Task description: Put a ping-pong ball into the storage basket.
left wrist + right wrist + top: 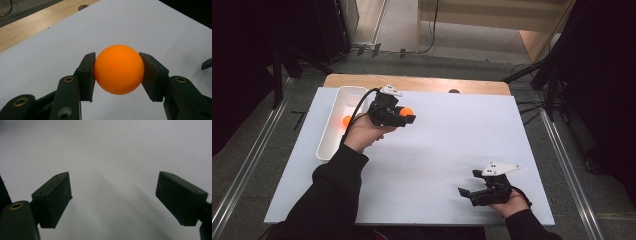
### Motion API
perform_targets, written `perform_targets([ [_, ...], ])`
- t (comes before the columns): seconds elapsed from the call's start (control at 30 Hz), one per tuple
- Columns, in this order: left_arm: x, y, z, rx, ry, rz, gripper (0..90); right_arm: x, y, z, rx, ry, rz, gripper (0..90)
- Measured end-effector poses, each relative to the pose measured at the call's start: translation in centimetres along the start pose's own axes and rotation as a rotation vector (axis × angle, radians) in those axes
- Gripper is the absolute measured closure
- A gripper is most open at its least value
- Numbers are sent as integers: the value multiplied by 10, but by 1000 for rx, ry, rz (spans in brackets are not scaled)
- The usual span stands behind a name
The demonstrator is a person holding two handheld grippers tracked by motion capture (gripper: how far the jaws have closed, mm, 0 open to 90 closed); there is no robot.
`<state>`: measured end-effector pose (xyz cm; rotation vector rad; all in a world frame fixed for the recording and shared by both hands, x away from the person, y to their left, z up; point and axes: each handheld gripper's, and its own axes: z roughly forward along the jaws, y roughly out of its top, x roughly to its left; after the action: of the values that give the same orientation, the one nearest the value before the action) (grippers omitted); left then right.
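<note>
- The left claw (408, 115) is closed on an orange ball (119, 69), lifted above the white counter (437, 150), just beside the white tray (328, 140).
- A second orange ball (346, 120) lies inside the tray.
- The right claw (113, 200) stands wide open and holds nothing, low over the counter's near right part.

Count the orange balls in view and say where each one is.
2. One orange ball is clamped in the left gripper above the white sheet. The other ball lies in the white tray. The hand may hide more in the tray.
</note>
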<state>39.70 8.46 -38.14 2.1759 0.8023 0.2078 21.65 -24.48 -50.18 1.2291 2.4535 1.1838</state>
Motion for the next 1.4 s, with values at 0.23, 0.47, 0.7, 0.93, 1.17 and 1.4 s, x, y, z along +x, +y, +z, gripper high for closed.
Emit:
perform_targets([
  [0.23, 5, -1, -4, 6, 25, 5, 505, 0, 0, 0, 1, 2, 0, 118],
  [0.47, 12, -2, -7, 0, 39, -11, 504, 0, 0, 0, 1, 2, 0, 118],
  [0.7, 19, -3, -11, -5, 60, -23, 504, 0, 0, 0, 0, 1, -1, 118],
  [0.93, 27, -4, -16, -10, 89, -35, 504, 0, 0, 0, 2, 0, -2, 118],
  [1.17, 34, -6, -19, -6, 109, -43, 504, 0, 0, 1, 2, 0, -3, 118],
  [1.4, 40, -8, -21, -6, 125, -56, 504, 0, 0, 1, 3, -1, -4, 118],
])
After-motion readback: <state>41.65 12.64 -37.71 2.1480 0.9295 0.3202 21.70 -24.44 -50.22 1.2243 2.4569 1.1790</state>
